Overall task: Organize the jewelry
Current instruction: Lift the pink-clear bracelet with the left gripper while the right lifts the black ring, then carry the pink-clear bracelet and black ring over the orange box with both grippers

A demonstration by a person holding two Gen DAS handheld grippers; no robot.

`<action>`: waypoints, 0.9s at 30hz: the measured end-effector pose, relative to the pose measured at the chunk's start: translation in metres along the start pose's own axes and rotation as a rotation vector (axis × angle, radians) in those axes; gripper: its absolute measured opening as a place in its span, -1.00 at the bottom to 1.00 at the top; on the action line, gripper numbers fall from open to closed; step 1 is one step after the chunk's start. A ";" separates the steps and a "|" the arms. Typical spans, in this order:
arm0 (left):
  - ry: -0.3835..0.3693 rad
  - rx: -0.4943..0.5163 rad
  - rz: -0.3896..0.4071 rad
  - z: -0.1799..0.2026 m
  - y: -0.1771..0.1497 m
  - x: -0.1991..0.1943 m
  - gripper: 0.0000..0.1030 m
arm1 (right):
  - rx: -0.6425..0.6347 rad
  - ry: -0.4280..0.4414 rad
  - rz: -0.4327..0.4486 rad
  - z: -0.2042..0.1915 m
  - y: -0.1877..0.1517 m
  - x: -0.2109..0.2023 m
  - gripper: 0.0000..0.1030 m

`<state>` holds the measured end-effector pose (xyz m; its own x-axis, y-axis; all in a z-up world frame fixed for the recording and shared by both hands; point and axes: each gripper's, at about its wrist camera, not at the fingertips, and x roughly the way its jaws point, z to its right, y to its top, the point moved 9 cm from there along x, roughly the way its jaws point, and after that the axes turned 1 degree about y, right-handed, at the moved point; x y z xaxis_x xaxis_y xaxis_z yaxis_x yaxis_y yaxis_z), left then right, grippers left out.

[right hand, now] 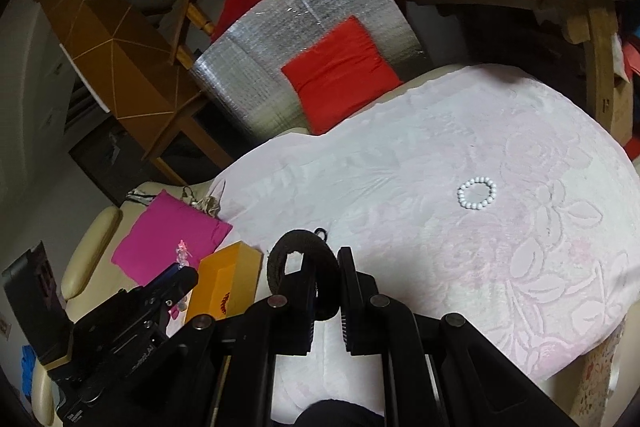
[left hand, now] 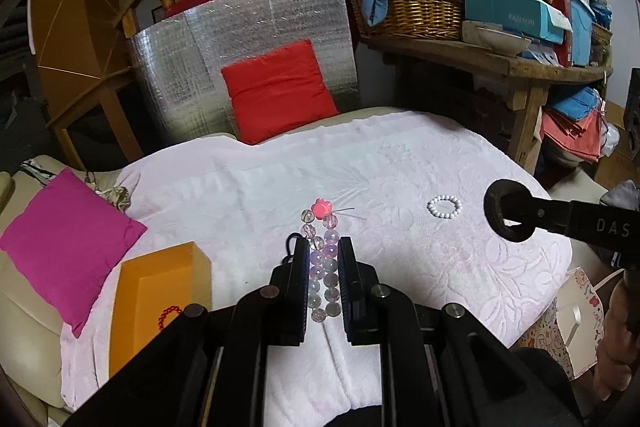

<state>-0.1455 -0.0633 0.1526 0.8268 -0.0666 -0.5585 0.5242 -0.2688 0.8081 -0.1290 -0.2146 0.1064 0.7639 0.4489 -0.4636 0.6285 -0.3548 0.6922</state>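
Over pink blanket, left claw pinches bead bracelet, tilted down.

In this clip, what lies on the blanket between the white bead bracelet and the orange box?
In the right wrist view, only a small black loop lies between the white bead bracelet and the orange box; otherwise bare pink blanket.

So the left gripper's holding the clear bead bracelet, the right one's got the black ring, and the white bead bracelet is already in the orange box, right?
Not quite. The white bracelet lies on the pink cloth, not in the orange box, as the right wrist view shows. The left gripper does hold the clear bead bracelet, and the right gripper the black ring.
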 end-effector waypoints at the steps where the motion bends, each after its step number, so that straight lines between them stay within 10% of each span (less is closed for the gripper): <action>1: 0.002 -0.003 0.002 -0.002 -0.001 -0.003 -0.72 | -0.005 -0.002 -0.003 -0.002 -0.001 0.000 -0.78; 27: 0.138 -0.154 0.051 -0.126 -0.045 -0.050 -0.72 | -0.179 0.011 -0.110 -0.090 -0.050 0.051 -0.78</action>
<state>-0.1845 0.0728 0.1675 0.8677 0.0591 -0.4936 0.4970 -0.1176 0.8597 -0.1351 -0.1000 0.0982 0.6898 0.4864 -0.5363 0.6712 -0.1520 0.7255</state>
